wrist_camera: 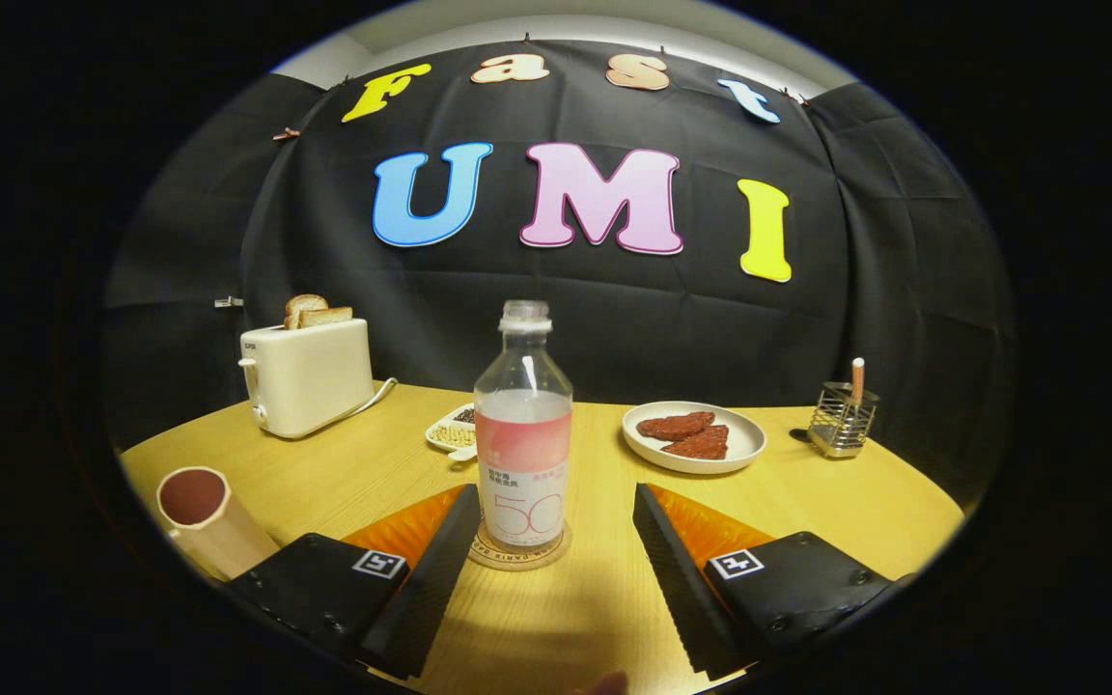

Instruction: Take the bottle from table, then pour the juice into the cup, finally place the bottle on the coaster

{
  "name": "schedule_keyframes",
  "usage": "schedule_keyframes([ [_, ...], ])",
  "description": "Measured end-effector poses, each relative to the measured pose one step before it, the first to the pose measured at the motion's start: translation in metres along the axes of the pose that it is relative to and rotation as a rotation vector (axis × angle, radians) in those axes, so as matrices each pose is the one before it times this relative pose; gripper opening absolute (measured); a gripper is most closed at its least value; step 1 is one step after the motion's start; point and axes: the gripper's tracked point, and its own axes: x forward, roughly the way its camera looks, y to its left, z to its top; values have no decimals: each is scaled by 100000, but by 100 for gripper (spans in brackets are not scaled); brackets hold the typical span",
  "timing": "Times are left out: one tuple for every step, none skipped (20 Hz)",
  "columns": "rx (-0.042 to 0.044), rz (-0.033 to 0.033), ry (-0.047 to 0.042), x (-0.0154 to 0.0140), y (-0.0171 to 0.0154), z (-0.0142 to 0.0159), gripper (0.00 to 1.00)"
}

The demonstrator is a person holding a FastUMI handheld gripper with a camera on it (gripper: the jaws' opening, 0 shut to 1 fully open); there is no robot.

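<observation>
The clear plastic bottle (522, 425), pink-labelled "50", stands on a round cork coaster (517, 555) at 12 o'clock of the spread hand-held gripper (556, 536), untouched; a pink cup (204, 516) sits at 9 o'clock.

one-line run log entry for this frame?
bottle: upright on coaster | gripper: jaws open, bottle just ahead between them, no contact | cup: beside the gripper

Light wood table (807, 502) carries everything. Round coaster (517, 556) sits just ahead of the fingers, bottle (523, 434) upright on it. Cup (204, 516) off to the left beside the left finger. Further back: toaster (307, 376) with bread slices, small snack dish (453, 430), white plate (693, 436) holding two reddish pieces, wire holder (842, 419) far right.
</observation>
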Motion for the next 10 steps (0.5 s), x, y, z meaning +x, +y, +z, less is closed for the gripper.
schedule_keyframes([
  [-61, -613, 216, -843, -432, 585, 98],
  [151, -928, 43, -834, -400, 700, 98],
  [139, -467, -193, -886, -378, 794, 98],
  [-697, -1182, -244, -919, -475, 783, 97],
  [-746, -1008, -419, -839, -557, 854, 98],
  [-1128, -871, -235, -687, -554, 812, 98],
  [-538, -1536, -478, -698, -728, 926, 97],
  [198, -661, -527, -820, -520, 930, 97],
  [-84, -1003, -948, -712, -536, 1197, 97],
  [-500, -374, -1502, -752, -515, 1373, 98],
])
